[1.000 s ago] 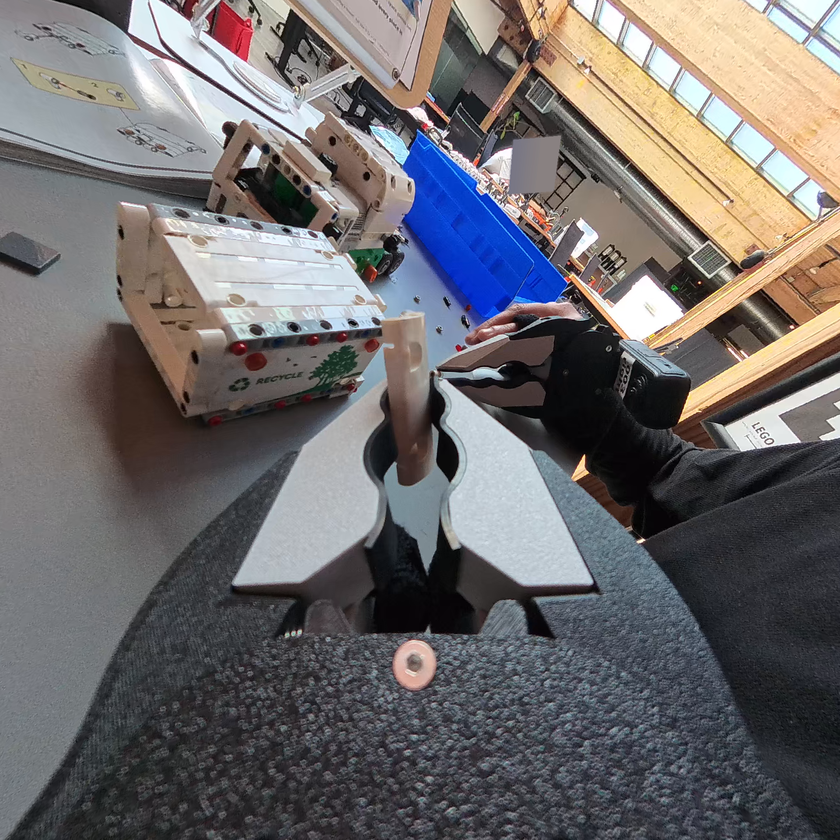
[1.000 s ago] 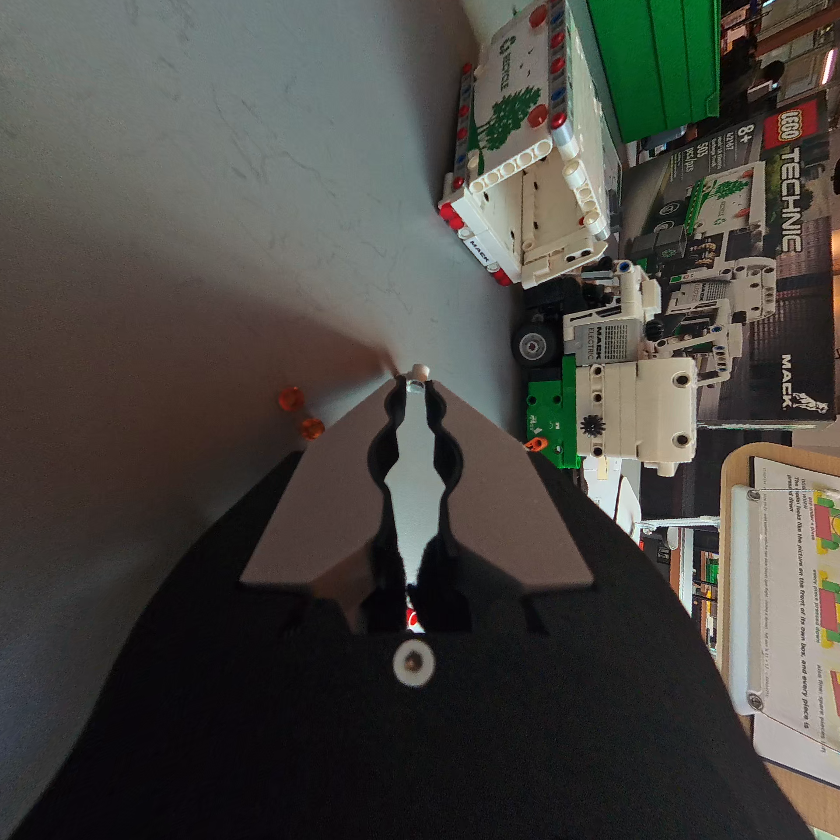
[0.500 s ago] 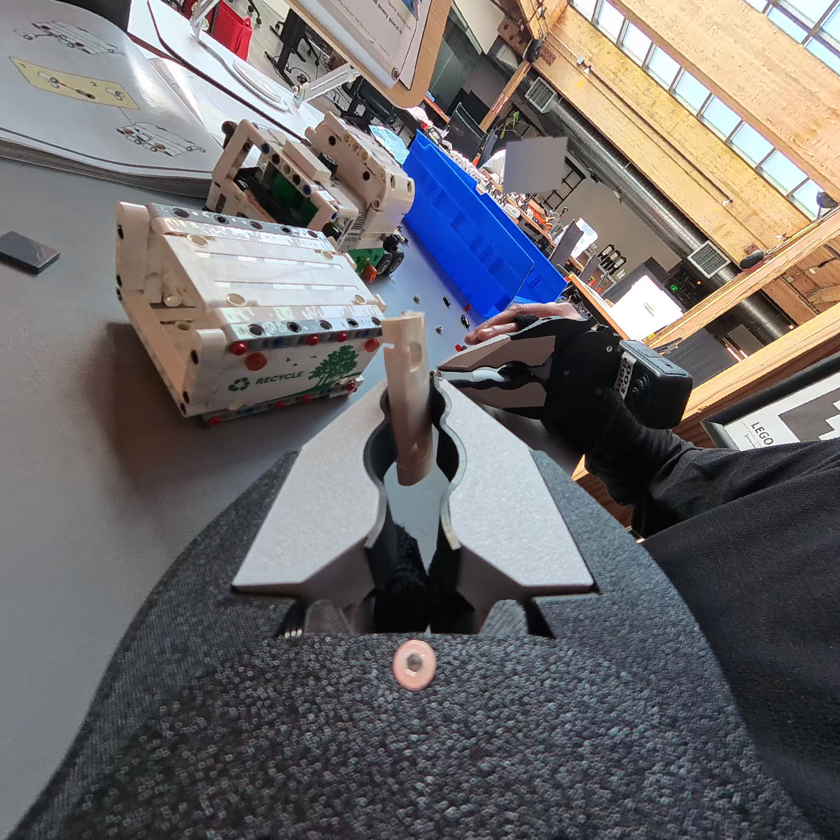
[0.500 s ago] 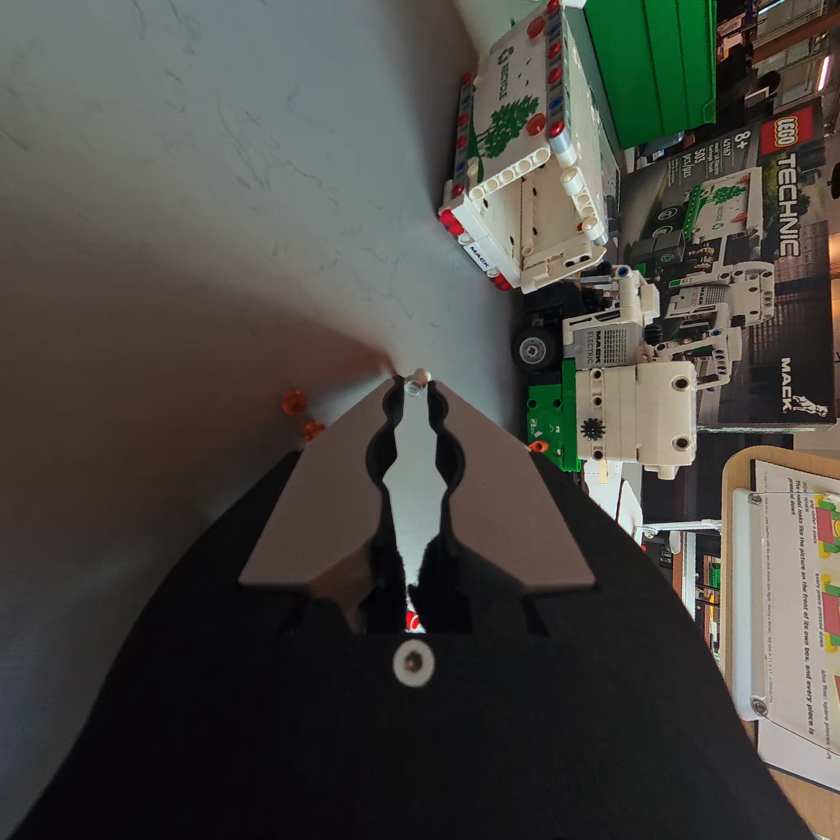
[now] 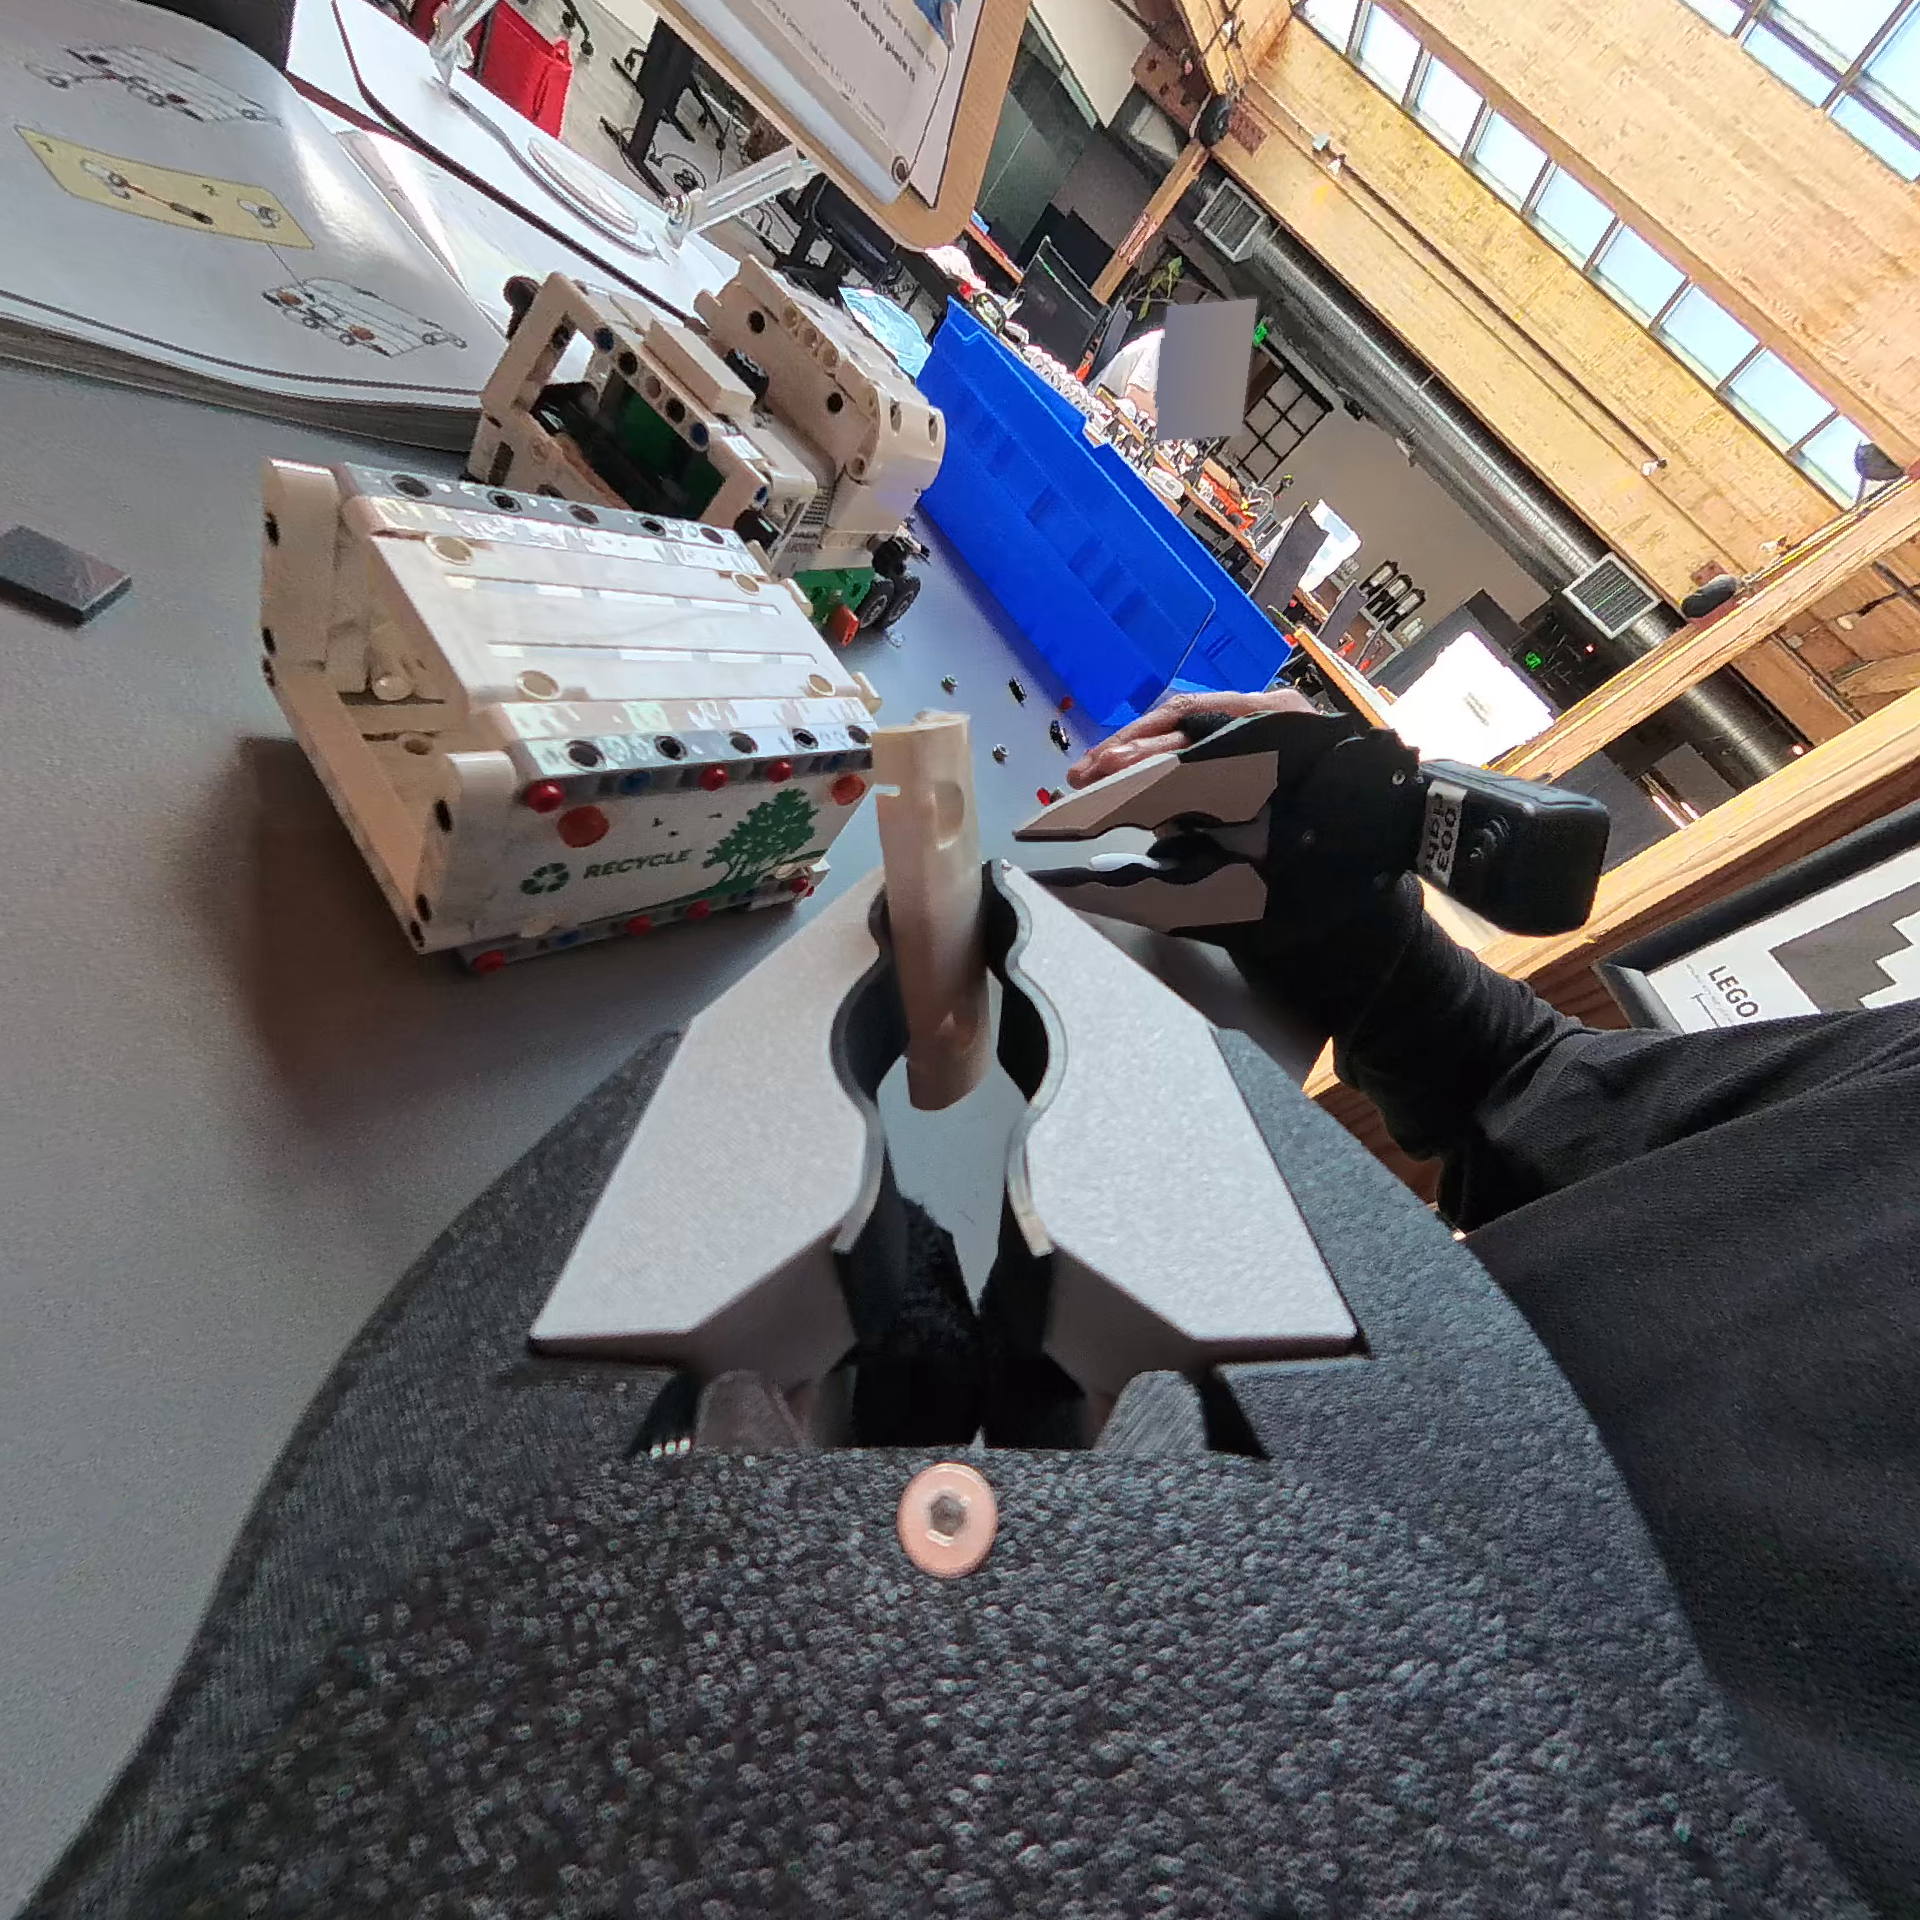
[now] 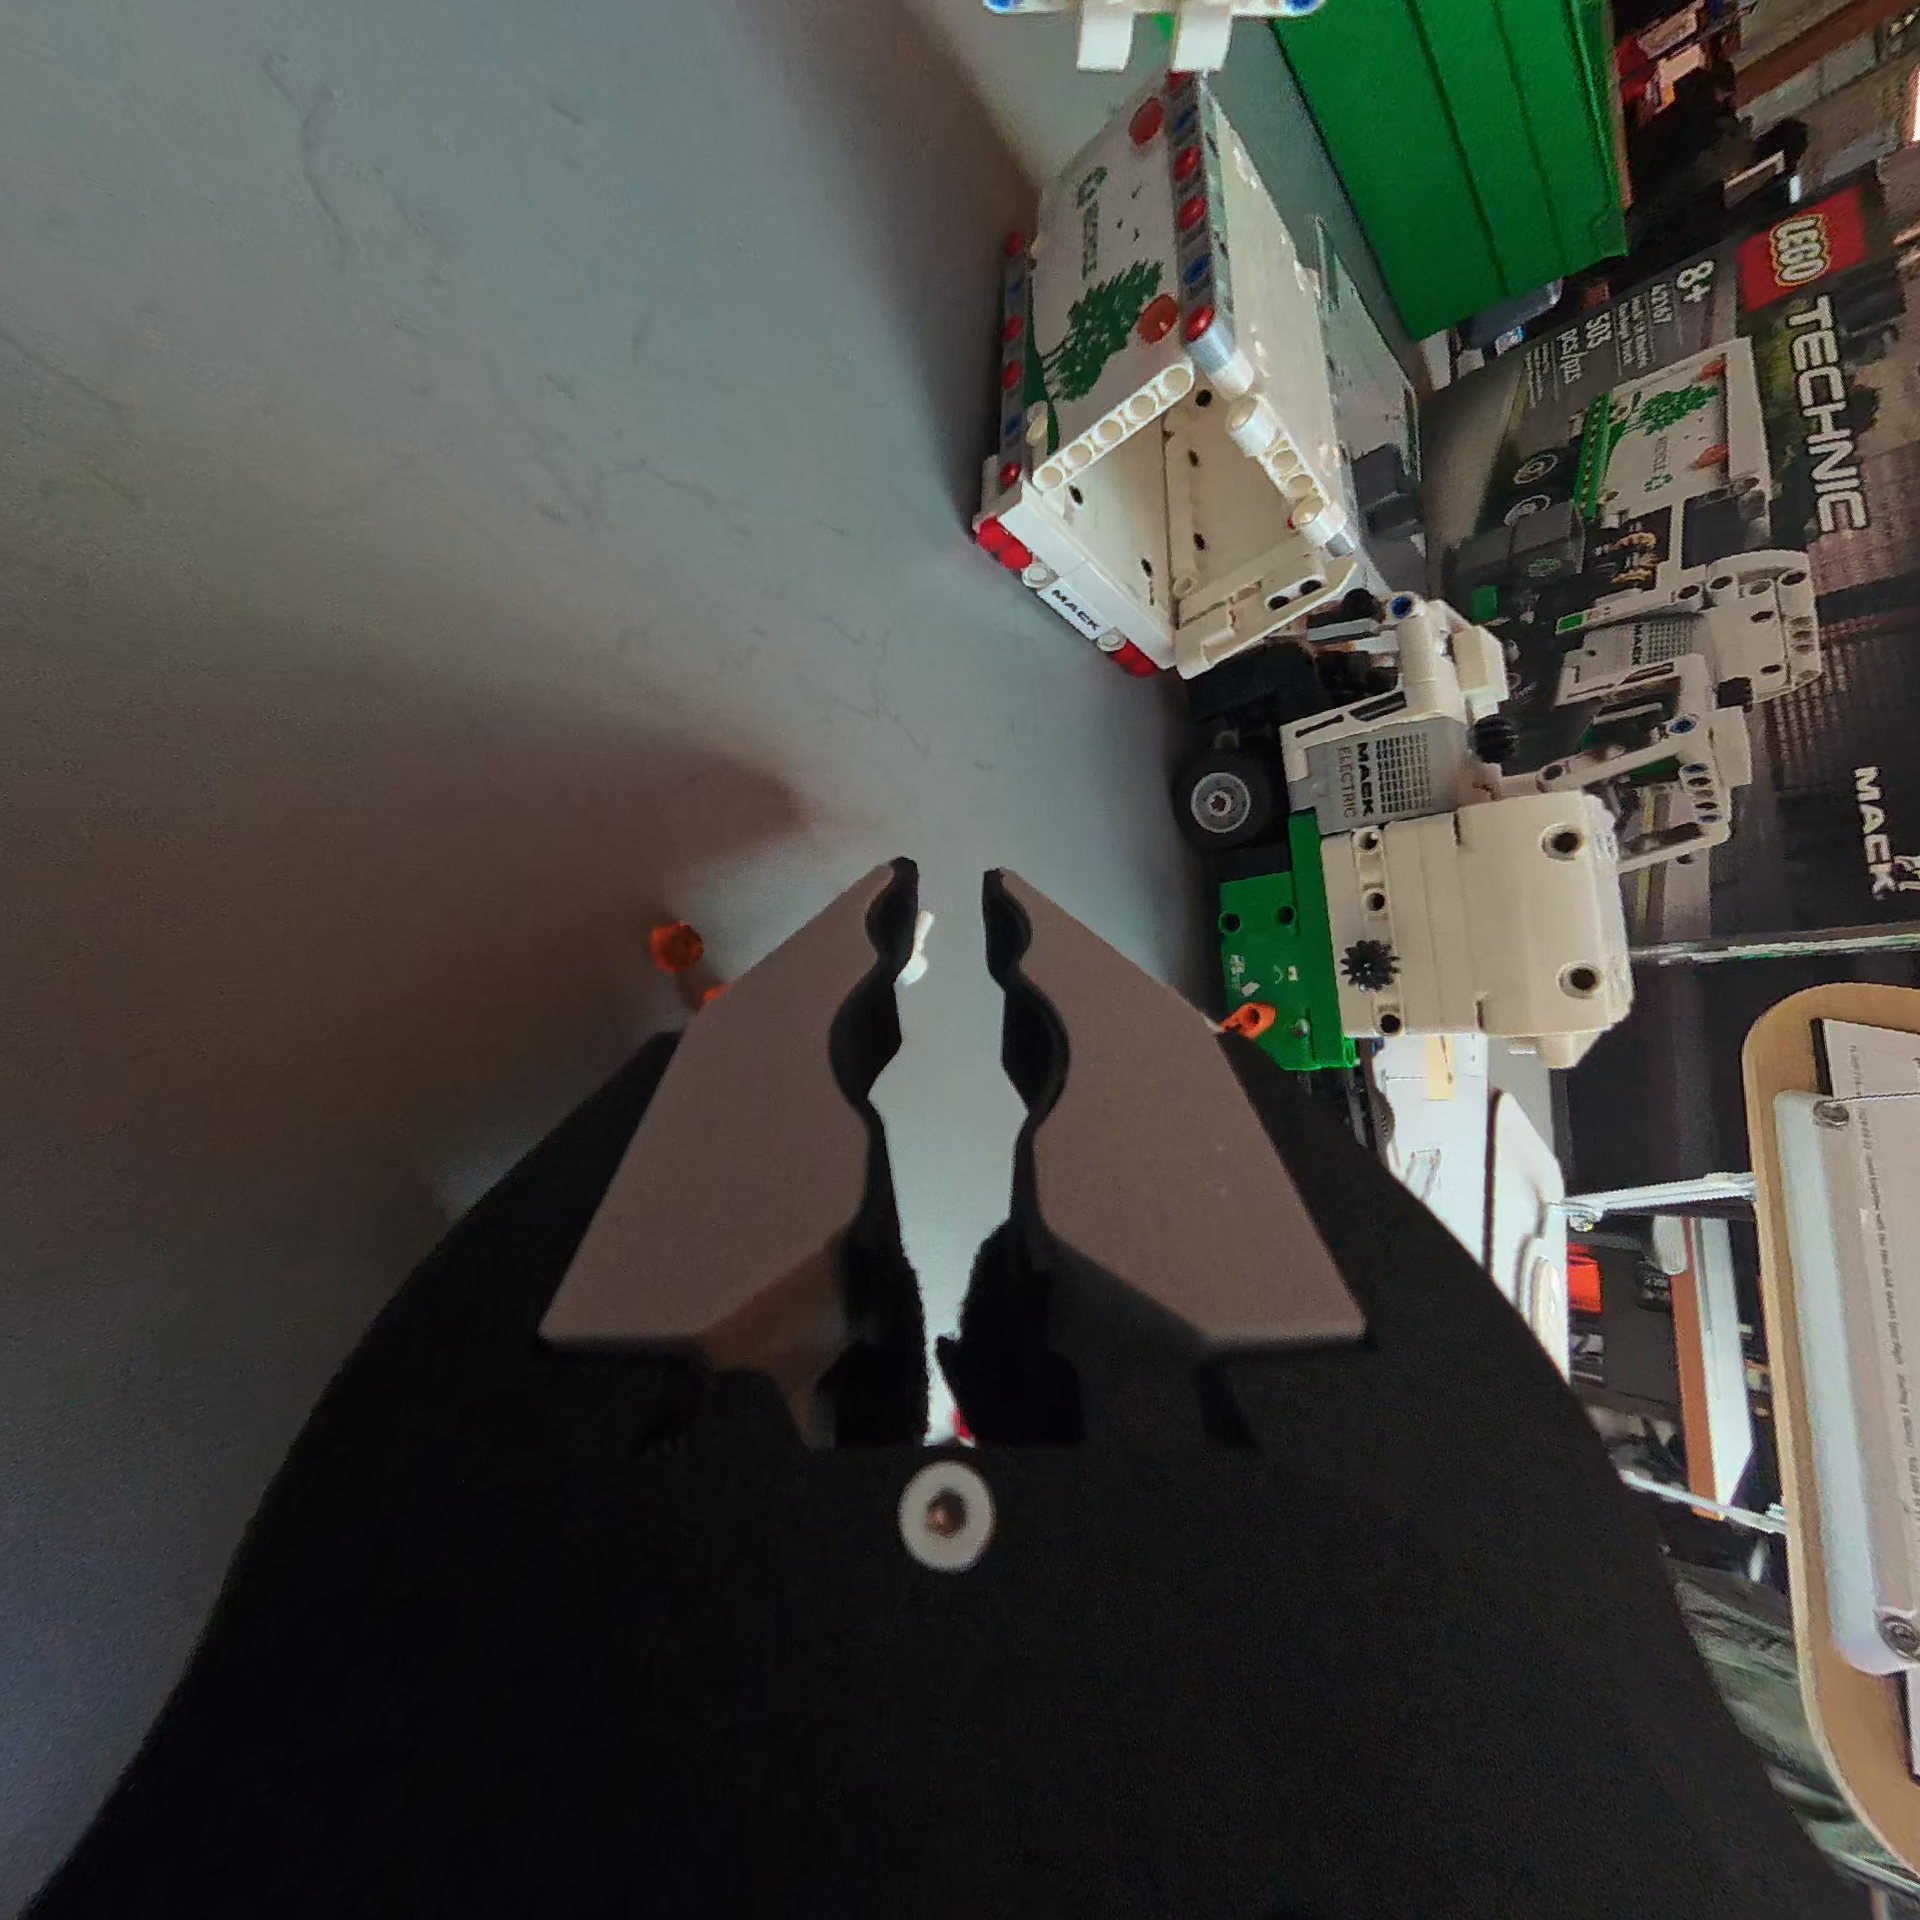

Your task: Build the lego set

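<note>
— Why upright, that white beam (image 5: 928,914), clamped in the left gripper (image 5: 940,904)?
— Probably presented for a pin; right gripper (image 6: 940,883) parted narrowly, small white pin (image 6: 916,948) loose against 1 finger; truck body (image 5: 551,707) waiting beside.

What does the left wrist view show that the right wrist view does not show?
Only the left wrist view: the left gripper shut on a white beam, the blue bin, the open manual.

Only the right wrist view: the green bin, the set's box, orange studs.

Both: the white recycling body, the truck cab, the right gripper, open, a small white piece between its fingers.
</note>
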Demonstrator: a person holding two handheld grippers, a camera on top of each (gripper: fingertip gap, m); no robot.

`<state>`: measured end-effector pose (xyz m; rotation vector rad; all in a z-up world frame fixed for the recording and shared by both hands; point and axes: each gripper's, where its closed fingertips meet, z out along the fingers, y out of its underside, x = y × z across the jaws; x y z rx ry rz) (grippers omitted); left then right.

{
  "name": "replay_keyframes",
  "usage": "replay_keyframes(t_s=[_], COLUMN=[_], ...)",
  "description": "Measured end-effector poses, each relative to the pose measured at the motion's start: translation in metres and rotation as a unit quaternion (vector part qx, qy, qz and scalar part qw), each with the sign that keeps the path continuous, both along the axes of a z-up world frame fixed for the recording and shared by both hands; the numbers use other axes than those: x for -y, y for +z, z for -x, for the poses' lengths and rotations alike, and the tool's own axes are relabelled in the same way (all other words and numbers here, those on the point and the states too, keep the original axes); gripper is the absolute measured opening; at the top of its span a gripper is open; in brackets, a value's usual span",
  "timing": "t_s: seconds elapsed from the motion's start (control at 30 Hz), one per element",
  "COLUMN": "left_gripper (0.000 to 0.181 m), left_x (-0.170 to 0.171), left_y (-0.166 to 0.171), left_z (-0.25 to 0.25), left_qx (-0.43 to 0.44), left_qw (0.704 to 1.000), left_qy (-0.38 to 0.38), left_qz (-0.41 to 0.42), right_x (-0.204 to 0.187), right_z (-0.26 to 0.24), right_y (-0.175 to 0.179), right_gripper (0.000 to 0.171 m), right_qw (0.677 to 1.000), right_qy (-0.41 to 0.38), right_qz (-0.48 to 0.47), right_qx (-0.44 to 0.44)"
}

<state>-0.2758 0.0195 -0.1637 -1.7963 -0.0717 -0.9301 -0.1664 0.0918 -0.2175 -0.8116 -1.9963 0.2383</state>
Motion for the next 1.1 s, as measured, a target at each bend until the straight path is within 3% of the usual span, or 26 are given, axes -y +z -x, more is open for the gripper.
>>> replay_keyframes(t_s=[0.13, 0.2, 0.27, 0.33, 0.57, 0.67, 0.73, 0.8, 0.93, 1.0, 1.1], left_gripper=[0.008, 0.008, 0.008, 0.008, 0.008, 0.008, 0.008, 0.008, 0.008, 0.008, 0.008], left_x=[0.0, 0.001, 0.002, 0.002, 0.003, 0.004, 0.004, 0.004, 0.002, 0.005, 0.015], left_y=[0.001, 0.002, 0.002, 0.002, 0.002, 0.002, 0.002, 0.002, 0.005, 0.01, 0.019], left_z=[0.0, 0.0, -0.001, -0.002, -0.008, -0.009, -0.01, -0.01, -0.015, -0.021, -0.025], left_qx=[0.007, 0.01, 0.012, 0.013, 0.019, 0.024, 0.028, 0.031, 0.02, 0.0, -0.052], left_qw=[1.0, 1.0, 1.0, 1.0, 0.999, 0.999, 0.998, 0.998, 0.998, 0.998, 0.994], left_qy=[-0.004, -0.005, -0.01, -0.016, -0.038, -0.045, -0.049, -0.05, -0.053, -0.055, -0.039], left_qz=[0.0, -0.002, -0.003, -0.003, 0.001, 0.002, 0.003, 0.007, -0.011, -0.036, -0.09], right_x=[-0.008, -0.02, -0.008, 0.0, -0.002, -0.001, -0.004, -0.005, 0.019, 0.042, 0.077], right_z=[-0.008, -0.016, -0.019, -0.02, -0.011, -0.006, -0.005, -0.003, 0.024, 0.04, 0.056], right_y=[0.012, 0.012, 0.007, 0.005, -0.018, -0.018, -0.018, -0.011, 0.038, 0.058, 0.066], right_gripper=[0.01, 0.014, 0.029, 0.037, 0.027, 0.01, 0.01, 0.009, 0.009, 0.009, 0.009], right_qw=[0.988, 0.958, 0.914, 0.886, 0.916, 0.923, 0.936, 0.959, 0.996, 0.995, 0.944], right_qy=[-0.08, -0.168, -0.191, -0.196, -0.202, -0.187, -0.179, -0.15, -0.061, -0.054, -0.069], right_qz=[0.13, 0.232, 0.357, 0.421, 0.343, 0.333, 0.299, 0.23, 0.047, 0.087, 0.323], right_qx=[-0.003, -0.003, 0.015, 0.019, 0.044, 0.046, 0.052, 0.066, 0.04, 0.018, -0.014])
